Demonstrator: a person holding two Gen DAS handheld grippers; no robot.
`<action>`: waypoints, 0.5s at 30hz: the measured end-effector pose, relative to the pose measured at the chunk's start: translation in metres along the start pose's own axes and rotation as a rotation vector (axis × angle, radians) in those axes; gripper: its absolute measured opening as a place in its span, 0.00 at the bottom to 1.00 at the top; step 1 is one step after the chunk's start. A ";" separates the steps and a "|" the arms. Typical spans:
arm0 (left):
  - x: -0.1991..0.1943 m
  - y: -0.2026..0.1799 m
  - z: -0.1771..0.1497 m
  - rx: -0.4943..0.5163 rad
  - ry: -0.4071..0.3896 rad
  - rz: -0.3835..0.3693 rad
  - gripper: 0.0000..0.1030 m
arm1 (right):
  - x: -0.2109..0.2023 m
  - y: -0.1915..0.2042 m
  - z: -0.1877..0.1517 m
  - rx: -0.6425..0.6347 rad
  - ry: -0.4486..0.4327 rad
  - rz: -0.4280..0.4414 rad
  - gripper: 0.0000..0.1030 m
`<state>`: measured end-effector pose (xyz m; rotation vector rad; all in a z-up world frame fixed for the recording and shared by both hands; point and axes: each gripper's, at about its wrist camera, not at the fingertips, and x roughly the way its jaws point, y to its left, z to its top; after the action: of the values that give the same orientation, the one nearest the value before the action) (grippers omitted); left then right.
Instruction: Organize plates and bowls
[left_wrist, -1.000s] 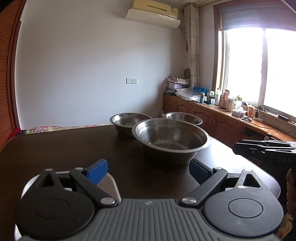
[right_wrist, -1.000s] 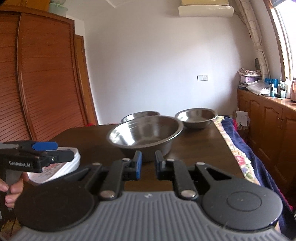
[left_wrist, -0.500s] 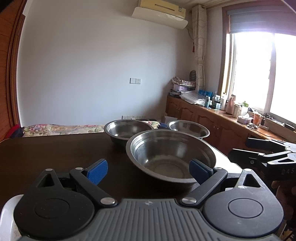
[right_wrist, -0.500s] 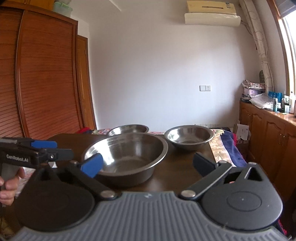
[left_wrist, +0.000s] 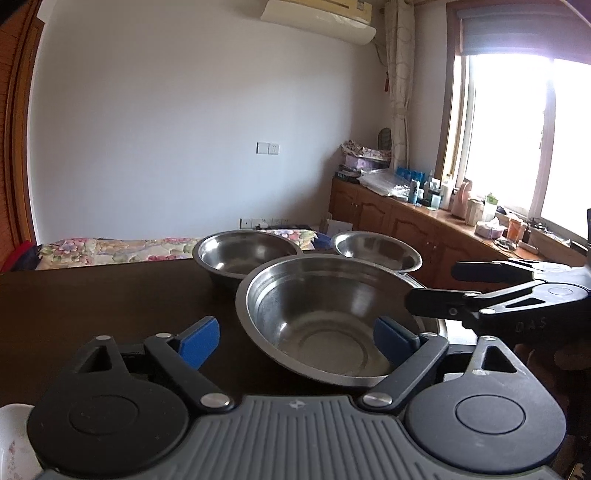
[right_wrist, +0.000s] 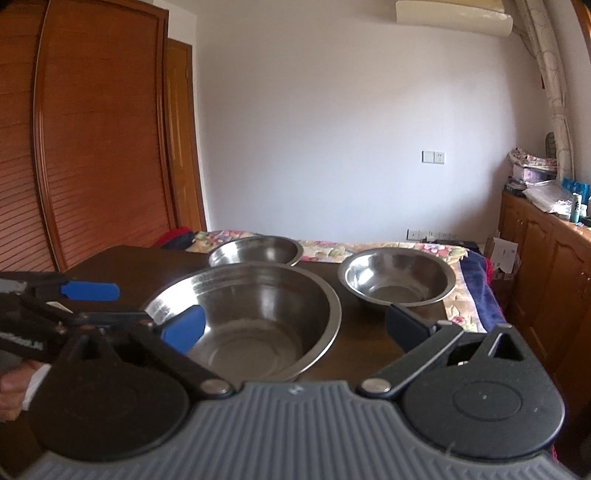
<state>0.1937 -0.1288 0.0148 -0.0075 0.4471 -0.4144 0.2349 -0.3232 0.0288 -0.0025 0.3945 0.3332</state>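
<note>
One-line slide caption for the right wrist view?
Open right hand-held gripper poised over the largest of three steel bowls on a dark table.

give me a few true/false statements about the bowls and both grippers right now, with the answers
1. Three steel bowls stand on the dark table. True: a large bowl in front, a back left bowl and a back right bowl.
2. The bowls are nested in one stack. False: each sits apart on the table.
3. The right gripper is shut. False: its fingers are spread wide.
4. The left gripper is open. True.
5. The right gripper's blue left pad shows in front of the large bowl's near rim. True.
6. The left gripper is lifting the back left bowl. False: it holds nothing.
</note>
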 end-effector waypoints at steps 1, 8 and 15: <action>0.001 -0.001 0.000 0.002 0.007 0.001 1.00 | 0.002 -0.001 0.000 0.002 0.008 0.003 1.00; 0.012 0.003 0.000 -0.025 0.060 -0.012 0.93 | 0.016 -0.005 0.002 0.024 0.065 0.024 1.00; 0.016 0.007 -0.001 -0.051 0.081 -0.028 0.83 | 0.027 -0.003 0.004 0.028 0.115 0.063 0.98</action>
<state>0.2090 -0.1289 0.0062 -0.0465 0.5381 -0.4320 0.2610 -0.3175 0.0222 0.0183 0.5138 0.3905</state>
